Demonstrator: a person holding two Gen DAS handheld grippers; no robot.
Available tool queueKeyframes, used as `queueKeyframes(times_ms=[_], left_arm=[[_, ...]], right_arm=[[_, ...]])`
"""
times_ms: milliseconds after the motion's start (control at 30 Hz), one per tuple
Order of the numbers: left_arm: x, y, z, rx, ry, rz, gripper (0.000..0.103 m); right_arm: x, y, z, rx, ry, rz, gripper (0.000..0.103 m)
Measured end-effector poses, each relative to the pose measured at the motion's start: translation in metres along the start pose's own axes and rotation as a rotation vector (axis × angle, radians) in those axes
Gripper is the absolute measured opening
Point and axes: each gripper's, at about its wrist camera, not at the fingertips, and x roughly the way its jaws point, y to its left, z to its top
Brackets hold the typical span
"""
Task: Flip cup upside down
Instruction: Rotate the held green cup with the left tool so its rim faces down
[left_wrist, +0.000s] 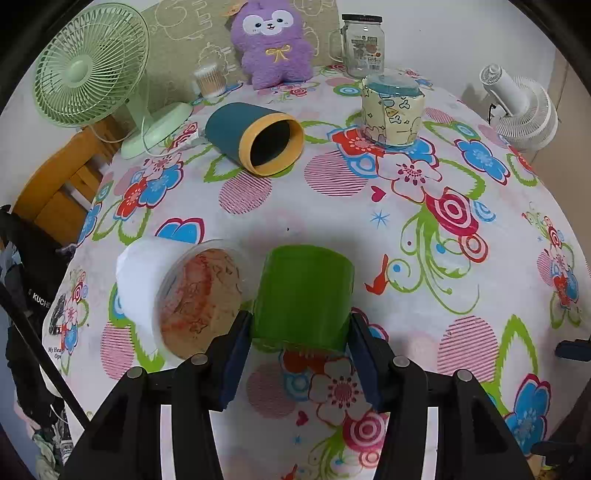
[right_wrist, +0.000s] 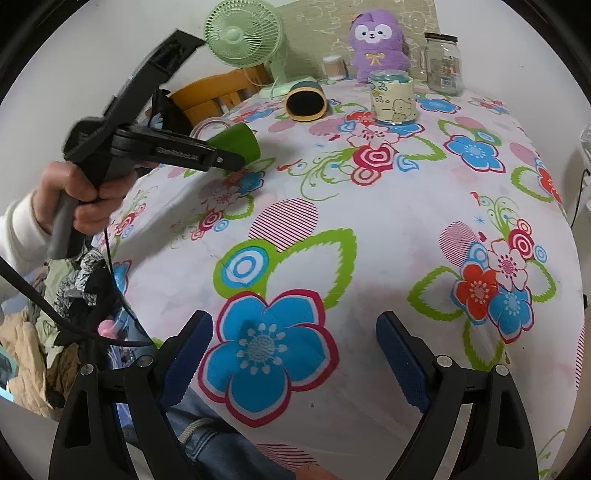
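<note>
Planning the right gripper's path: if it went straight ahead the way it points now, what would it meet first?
Probably only the flowered tablecloth: the right gripper is open and empty with bare cloth ahead. The yellow patterned cup stands far beyond.

Both my wrist views evenly lit, soft indoor light, faint shadows beneath the teal cup (left_wrist: 255, 138); strong fisheye bending with black vignette at corners; my gripping hand (right_wrist: 79, 195) slightly motion-blurred.
</note>
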Motion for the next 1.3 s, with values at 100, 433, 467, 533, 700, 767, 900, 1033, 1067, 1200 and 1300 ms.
queueKeyframes(times_ms=[100,433,467,533,700,767,900,1033,1067,1200,1300], left_arm=[[-0.014,-0.001,0.0,0.022,0.022,-0.007,0.054],[-0.058,-0.015,-0.006,0.207,0.316,0.009,0.054],[-0.057,-0.019,-0.01,0.224,0.364,0.006,0.054],[-0.055,-0.025,-0.016,0.242,0.426,-0.003,0.054],[-0.047,-0.038,-0.029,0.274,0.544,0.001,0.054],[-0.044,-0.041,-0.031,0.286,0.568,0.012,0.054],[-0.038,-0.043,-0.031,0.291,0.61,0.027,0.054],[-0.032,-0.043,-0.031,0.298,0.639,0.044,0.054],[-0.03,-0.043,-0.03,0.296,0.646,0.045,0.054],[-0.022,-0.042,-0.026,0.292,0.66,0.045,0.055],[-0.017,-0.044,-0.025,0.29,0.673,0.05,0.055]], right_arm=[[0.0,0.004,0.001,-0.014,-0.004,0.009,0.092],[-0.003,0.026,0.004,-0.096,-0.046,0.037,0.092],[-0.004,0.028,0.005,-0.11,-0.058,0.043,0.092],[-0.004,0.031,0.005,-0.121,-0.074,0.051,0.092],[-0.004,0.034,0.007,-0.143,-0.122,0.095,0.092],[-0.003,0.035,0.01,-0.151,-0.137,0.105,0.092],[0.001,0.035,0.015,-0.162,-0.159,0.13,0.092],[0.01,0.031,0.02,-0.15,-0.152,0.136,0.092],[0.011,0.03,0.02,-0.145,-0.15,0.139,0.092],[0.016,0.027,0.02,-0.137,-0.143,0.141,0.092],[0.016,0.025,0.021,-0.139,-0.144,0.136,0.092]])
